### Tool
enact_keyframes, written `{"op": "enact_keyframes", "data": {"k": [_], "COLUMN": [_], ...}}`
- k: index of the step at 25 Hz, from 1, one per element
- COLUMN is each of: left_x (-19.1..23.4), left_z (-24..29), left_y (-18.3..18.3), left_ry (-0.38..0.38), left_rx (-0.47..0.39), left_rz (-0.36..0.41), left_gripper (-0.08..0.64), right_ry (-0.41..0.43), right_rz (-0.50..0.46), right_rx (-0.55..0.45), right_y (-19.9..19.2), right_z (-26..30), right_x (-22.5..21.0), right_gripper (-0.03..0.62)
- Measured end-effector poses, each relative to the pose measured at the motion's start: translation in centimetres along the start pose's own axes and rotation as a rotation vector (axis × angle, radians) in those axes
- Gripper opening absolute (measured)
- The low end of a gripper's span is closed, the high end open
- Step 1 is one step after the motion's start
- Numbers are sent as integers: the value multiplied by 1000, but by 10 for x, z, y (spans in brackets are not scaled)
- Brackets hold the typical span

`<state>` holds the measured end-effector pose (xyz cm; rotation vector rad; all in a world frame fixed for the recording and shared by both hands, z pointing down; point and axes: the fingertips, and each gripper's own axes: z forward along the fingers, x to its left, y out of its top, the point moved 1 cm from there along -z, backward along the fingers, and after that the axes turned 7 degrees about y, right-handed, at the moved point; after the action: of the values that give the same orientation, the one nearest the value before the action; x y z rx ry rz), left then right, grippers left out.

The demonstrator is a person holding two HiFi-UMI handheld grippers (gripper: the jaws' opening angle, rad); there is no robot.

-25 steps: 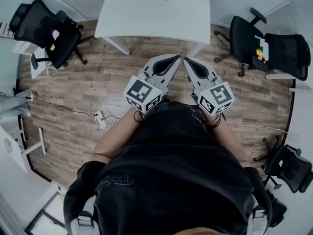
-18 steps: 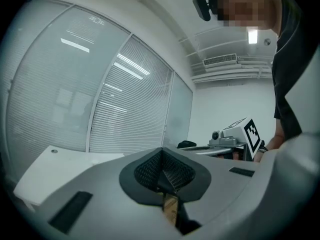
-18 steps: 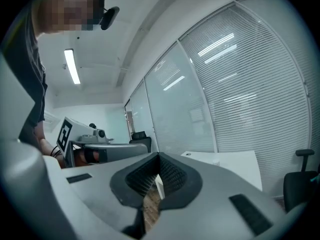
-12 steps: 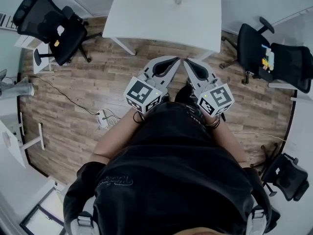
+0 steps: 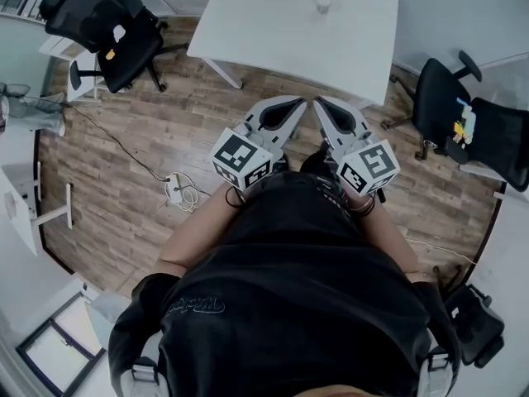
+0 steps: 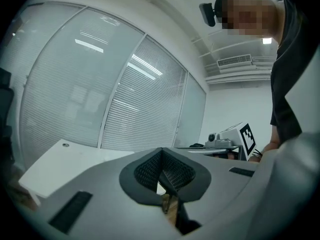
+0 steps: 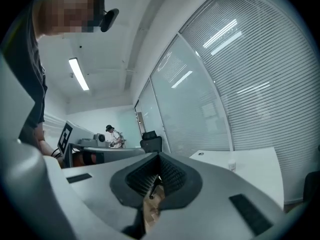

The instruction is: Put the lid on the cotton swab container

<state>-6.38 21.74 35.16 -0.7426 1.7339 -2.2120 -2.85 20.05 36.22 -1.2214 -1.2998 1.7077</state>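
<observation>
A small white cotton swab container (image 5: 323, 5) stands on the white table (image 5: 281, 31) far ahead of me. In the right gripper view the container (image 7: 231, 165) stands on the table with a small flat disc, probably its lid (image 7: 200, 154), lying to its left. The left gripper view shows one small round thing (image 6: 64, 145) on the table top. My left gripper (image 5: 297, 104) and right gripper (image 5: 319, 104) are held side by side before the person's body, over the wooden floor, well short of the table. Both are shut with nothing between their pads.
Black office chairs stand at the left (image 5: 116, 23) and at the right (image 5: 488, 131) of the table. A power strip with a cable (image 5: 176, 190) lies on the floor at the left. Another person (image 7: 112, 134) stands at a far desk.
In the head view the table and container have slid right and closer, and the chairs have shifted with them. Both grippers keep their pose before the body, still shut.
</observation>
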Motion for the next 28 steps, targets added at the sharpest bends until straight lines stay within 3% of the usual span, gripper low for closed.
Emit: {"op": "enact_keyframes", "data": {"k": [10,19,28], "left_x": [-6,-13,-39], "left_z": [82,161,211], "left_y": [11,33,25], "left_ry": [24,37,27], "left_rx": [5,-47,-29], "left_rz": [15,-7,-18], "left_gripper": [15,15,15], "right_ry": [12,33,47], "right_rz": [-4,-37,-30], "right_rx": [6,1,-1], "right_y": [25,57,59], "right_z": [-16,-38,-69], "right_x": [-80,-157,-195], "right_gripper": [23,23,23]}}
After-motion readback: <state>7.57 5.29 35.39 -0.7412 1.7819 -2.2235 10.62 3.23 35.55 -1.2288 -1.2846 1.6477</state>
